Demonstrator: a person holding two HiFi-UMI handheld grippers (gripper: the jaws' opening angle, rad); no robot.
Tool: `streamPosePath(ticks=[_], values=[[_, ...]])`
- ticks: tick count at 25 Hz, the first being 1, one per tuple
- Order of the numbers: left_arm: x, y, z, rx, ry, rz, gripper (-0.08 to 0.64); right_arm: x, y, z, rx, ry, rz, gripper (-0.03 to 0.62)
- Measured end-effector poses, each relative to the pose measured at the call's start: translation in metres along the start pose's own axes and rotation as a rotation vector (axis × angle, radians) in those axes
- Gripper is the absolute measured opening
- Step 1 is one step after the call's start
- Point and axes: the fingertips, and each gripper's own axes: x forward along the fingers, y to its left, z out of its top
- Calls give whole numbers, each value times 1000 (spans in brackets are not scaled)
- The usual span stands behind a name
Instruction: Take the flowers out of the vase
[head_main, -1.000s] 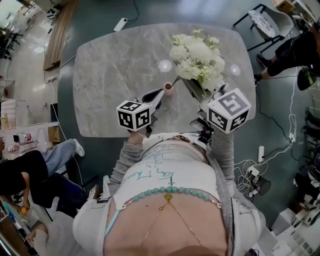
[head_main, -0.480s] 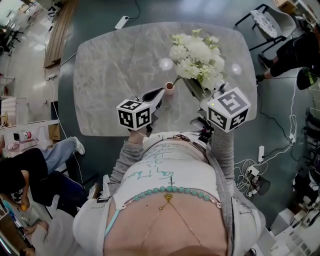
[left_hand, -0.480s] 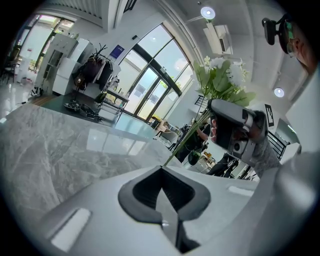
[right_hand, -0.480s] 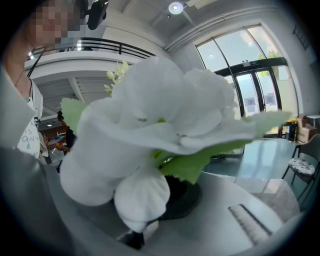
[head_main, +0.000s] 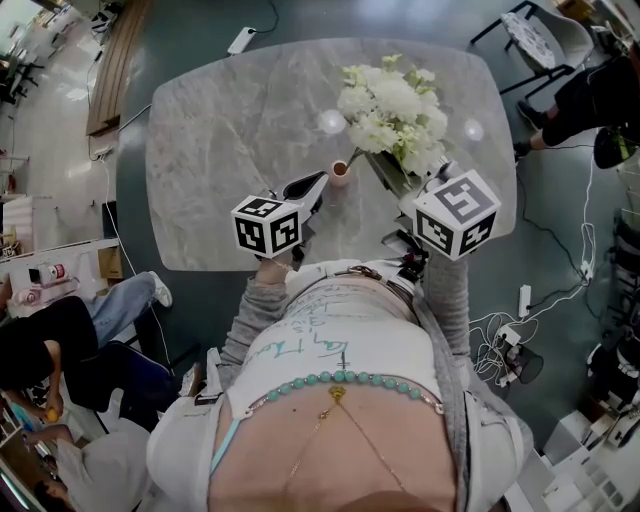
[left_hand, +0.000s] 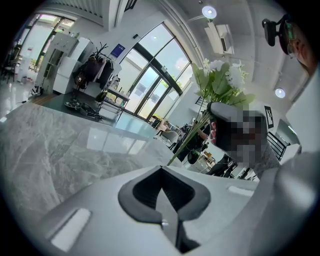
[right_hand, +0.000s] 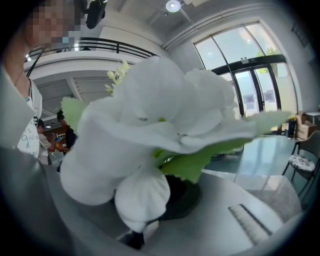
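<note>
A bunch of white flowers (head_main: 395, 115) with green leaves hangs over the right half of the marble table (head_main: 220, 150). My right gripper (head_main: 432, 178) is shut on its dark stems from the near side. In the right gripper view the blooms (right_hand: 150, 130) fill the picture and hide the jaw tips. One thin stem slants down to a small reddish vase (head_main: 338, 172) at mid-table. My left gripper (head_main: 318, 185) points at the vase from the near left, with its tips right beside it. Its jaws (left_hand: 162, 172) are shut with nothing between them; the stem and flowers (left_hand: 220, 80) rise beyond.
The table's near edge runs just in front of my body. A black chair (head_main: 530, 45) and a person (head_main: 585, 100) are at the far right, with cables (head_main: 505, 345) on the floor. Another person (head_main: 60, 345) sits at the lower left.
</note>
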Motion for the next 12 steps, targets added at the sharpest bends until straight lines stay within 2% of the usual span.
streamPosePath(ticks=[12], values=[[3, -2, -1, 0, 9, -11, 0, 3, -3, -2, 3, 12, 0, 37]])
